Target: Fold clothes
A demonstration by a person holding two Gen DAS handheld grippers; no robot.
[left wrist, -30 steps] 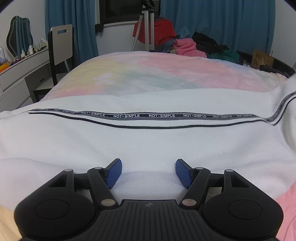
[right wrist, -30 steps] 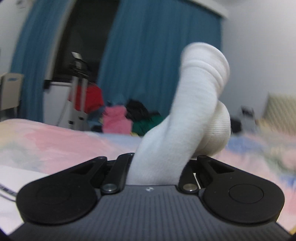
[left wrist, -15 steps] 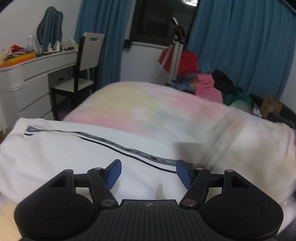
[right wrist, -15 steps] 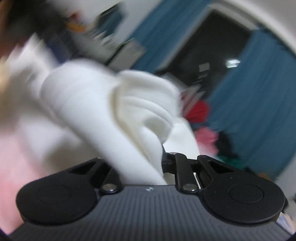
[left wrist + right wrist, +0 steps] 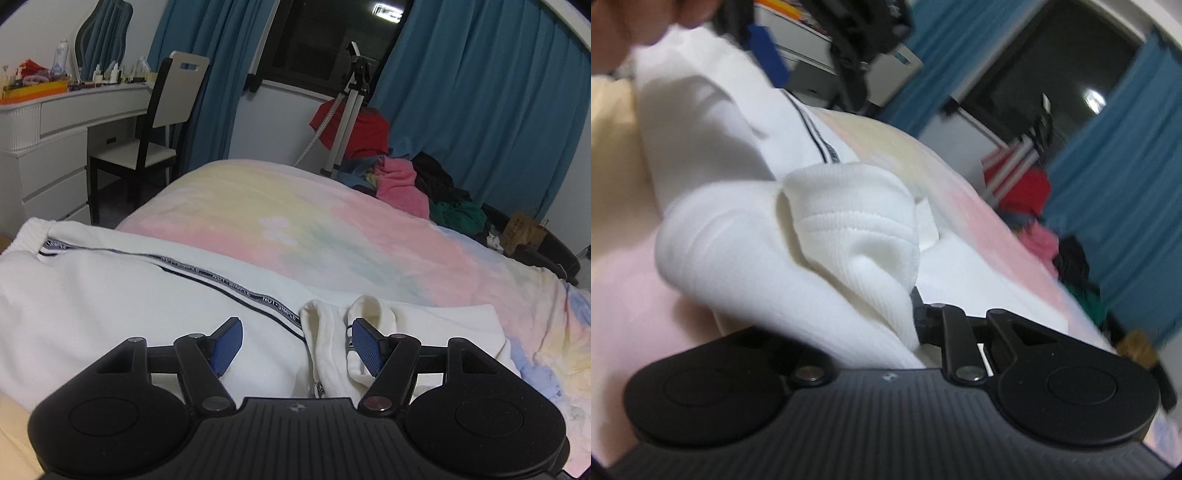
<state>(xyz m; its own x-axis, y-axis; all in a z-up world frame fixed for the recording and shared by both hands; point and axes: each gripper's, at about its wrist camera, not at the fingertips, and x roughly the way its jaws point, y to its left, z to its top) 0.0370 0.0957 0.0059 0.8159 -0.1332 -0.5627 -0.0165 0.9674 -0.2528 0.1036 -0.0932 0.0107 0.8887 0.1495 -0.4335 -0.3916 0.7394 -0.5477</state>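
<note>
Bedroom: teal curtains (image 5: 480, 110) flank a dark window (image 5: 332, 40); white dresser (image 5: 55, 147), chair (image 5: 159, 122), pastel bedspread (image 5: 295, 221).

Room lit evenly by indoor light; ceiling lamp (image 5: 388, 9) reflected in dark window (image 5: 332, 40). Left view sharp, edges bowed and vignetted. Right view smeared by motion blur, background defocused.

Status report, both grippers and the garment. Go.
Left gripper open, empty, over the white garment on the bed. Right gripper shut on its ribbed cuff. Nothing in the way.
</note>
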